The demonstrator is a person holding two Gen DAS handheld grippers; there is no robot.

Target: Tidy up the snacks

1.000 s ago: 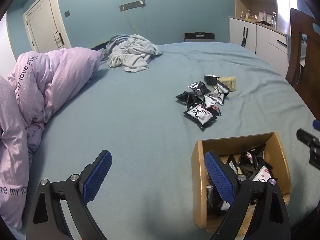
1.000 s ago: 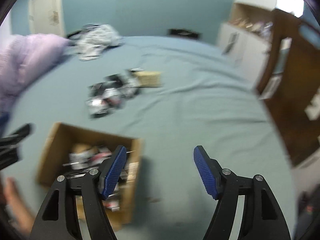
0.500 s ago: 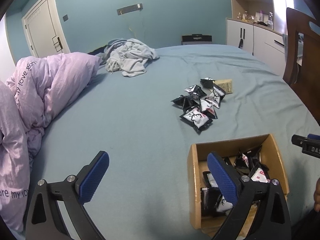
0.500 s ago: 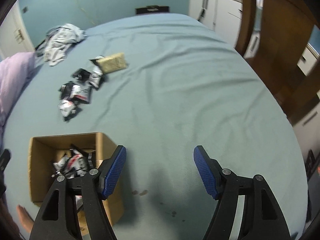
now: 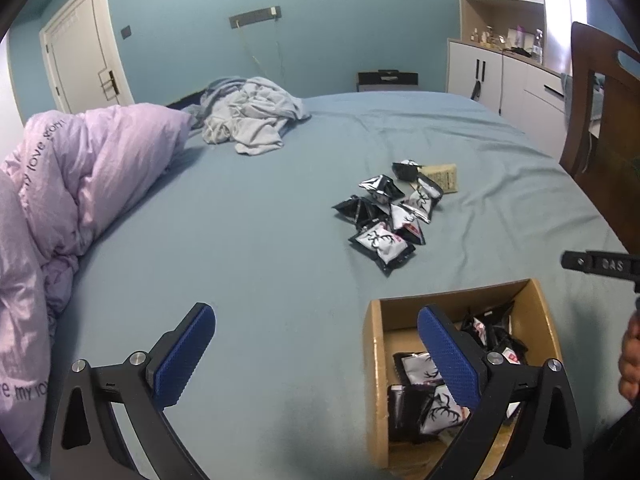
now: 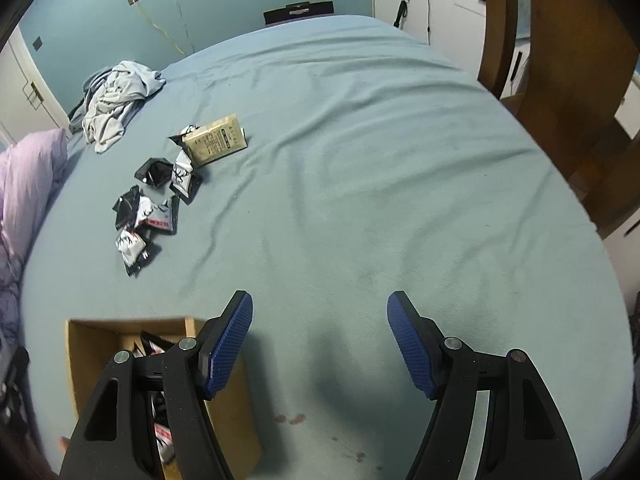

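Several black-and-white snack packets (image 5: 384, 216) (image 6: 152, 204) lie in a loose pile on the blue bed sheet, with a tan packet (image 5: 442, 176) (image 6: 216, 142) at the pile's far end. An open cardboard box (image 5: 374, 360) (image 6: 76, 360) nearer to me holds more of the same packets (image 5: 424, 364). My left gripper (image 5: 314, 314) is open wide over the sheet, its right finger above the box, and nothing sits between its jaws. My right gripper (image 6: 319, 300) is open and empty over bare sheet just right of the box.
A purple duvet (image 5: 80, 184) is bunched along the left. Crumpled grey clothes (image 5: 248, 124) lie at the far side of the bed. A wooden chair (image 6: 560, 60) and white cabinets (image 5: 500, 72) stand to the right of the bed.
The left jaws have spread a little wider. The right gripper has swung and rolled to the right, off the box and over bare sheet, its jaws unchanged.
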